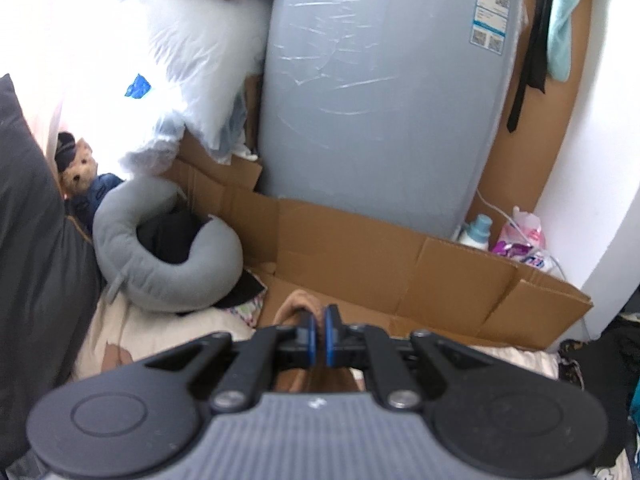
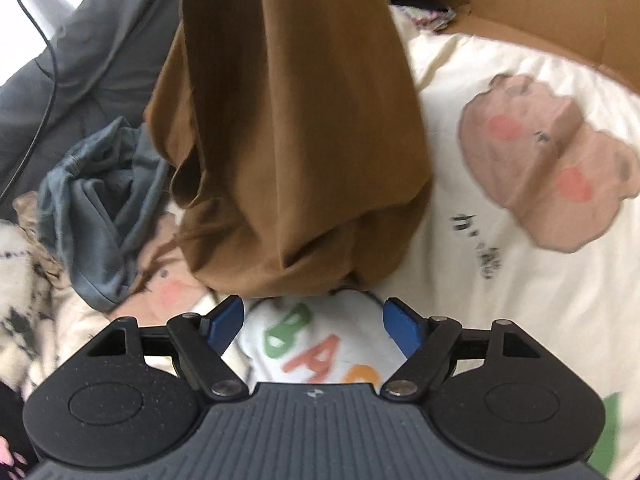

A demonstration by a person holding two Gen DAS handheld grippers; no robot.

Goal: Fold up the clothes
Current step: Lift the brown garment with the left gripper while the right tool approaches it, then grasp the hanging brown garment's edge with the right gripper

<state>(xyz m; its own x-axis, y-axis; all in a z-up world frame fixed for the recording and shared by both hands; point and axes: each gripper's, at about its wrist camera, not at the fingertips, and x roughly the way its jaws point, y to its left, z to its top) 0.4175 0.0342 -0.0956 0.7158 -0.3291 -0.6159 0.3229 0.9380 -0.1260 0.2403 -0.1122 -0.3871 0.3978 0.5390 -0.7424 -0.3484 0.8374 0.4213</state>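
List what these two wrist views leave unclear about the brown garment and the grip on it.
- Left wrist view: the left gripper has its jaws closed on the brown garment; its body hides the rest of the cloth.
- Right wrist view: the brown garment runs off the top edge, so what holds it up is cut off.
- Garment type: bunched and motion-blurred, unclear.
- Right gripper: jaws open, holding nothing.

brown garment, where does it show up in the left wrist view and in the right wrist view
Left wrist view: the brown garment shows only as a small bunch low in the centre, pinched in the shut left claw.
Right wrist view: it hangs large from the top centre, its lower end just above the open right claw.
Shared landmark: the cardboard box, behind the garment in the left view, top right in the right view.
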